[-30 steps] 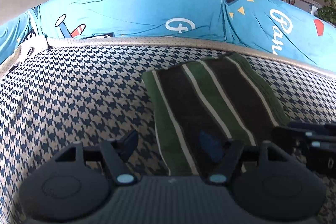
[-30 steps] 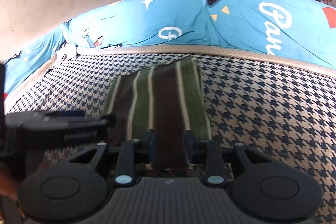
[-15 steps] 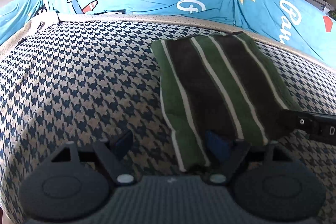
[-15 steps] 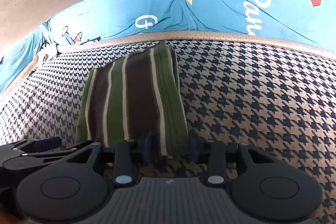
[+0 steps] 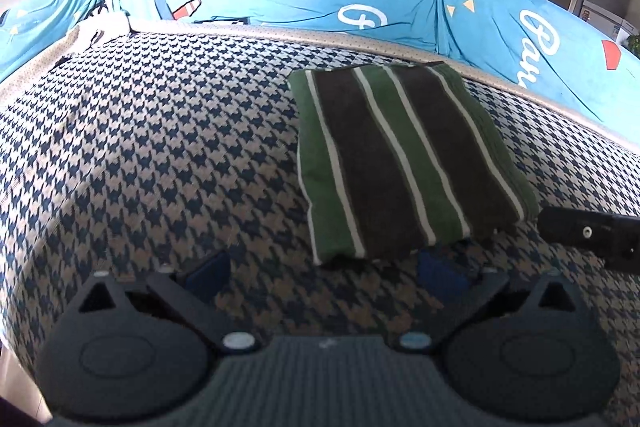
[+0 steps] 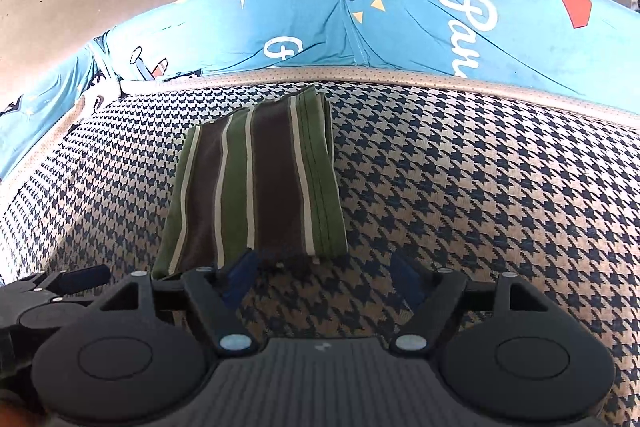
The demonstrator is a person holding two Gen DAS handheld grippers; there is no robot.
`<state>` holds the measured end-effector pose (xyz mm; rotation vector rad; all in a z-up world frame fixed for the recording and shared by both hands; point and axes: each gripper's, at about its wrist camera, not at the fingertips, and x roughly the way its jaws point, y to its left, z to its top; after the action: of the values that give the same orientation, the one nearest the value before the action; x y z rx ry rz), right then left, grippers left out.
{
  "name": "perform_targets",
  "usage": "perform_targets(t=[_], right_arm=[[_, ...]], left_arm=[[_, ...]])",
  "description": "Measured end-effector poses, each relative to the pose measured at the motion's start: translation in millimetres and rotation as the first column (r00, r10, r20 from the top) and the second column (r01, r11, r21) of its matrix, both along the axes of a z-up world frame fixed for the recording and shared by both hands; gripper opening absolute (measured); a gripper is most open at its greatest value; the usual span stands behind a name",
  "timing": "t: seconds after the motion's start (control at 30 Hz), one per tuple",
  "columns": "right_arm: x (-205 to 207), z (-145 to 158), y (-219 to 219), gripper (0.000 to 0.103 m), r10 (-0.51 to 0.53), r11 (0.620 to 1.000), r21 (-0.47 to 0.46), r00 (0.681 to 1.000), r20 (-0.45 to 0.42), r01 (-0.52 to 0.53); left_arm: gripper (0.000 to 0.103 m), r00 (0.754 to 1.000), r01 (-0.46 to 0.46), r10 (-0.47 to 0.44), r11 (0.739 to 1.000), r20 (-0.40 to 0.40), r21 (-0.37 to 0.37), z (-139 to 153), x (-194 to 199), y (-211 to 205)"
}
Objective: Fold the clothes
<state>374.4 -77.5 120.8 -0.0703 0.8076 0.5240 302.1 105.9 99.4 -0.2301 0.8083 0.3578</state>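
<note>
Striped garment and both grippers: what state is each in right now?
Striped garment: folded into a compact rectangle, lying flat on the houndstooth cover, not gripped.
Left gripper: jaws opening, nothing between the pads.
Right gripper: jaws opening, pads clear of the garment's near edge.

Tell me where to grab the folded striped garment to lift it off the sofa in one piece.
Grip the striped garment at its near short edge, coming in low from the front. That edge lifts slightly off the houndstooth seat, so a finger could probably slide beneath and pinch all layers. Both the left gripper and right gripper are opening, nothing between them.
</note>
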Motion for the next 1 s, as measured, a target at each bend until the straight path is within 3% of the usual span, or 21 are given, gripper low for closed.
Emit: perform_targets(t=[0.13,0.4,1.0], right_arm=[[-1.6,-1.4,-0.7,0.088,-0.009,1.0,-0.021,1.0,-0.014,0.009],[-12.6,6.3,-4.9,0.095,0.009,0.999,-0.042,1.0,0.004,-0.009],[-32.6,4.4,-10.4,0.095,0.065,0.992,-0.106,0.998,-0.009,-0.066]], left_arm=[[0.103,1.0,-0.019,0.019,1.0,-0.022,-0.007,3.9,-4.8,0.9],[0.103,0.998,-0.037,0.036,0.999,-0.051,-0.017,5.8,-18.9,-6.6],[0.103,0.995,-0.056,0.057,0.998,-0.079,0.013,18.1,-39.7,-29.7]])
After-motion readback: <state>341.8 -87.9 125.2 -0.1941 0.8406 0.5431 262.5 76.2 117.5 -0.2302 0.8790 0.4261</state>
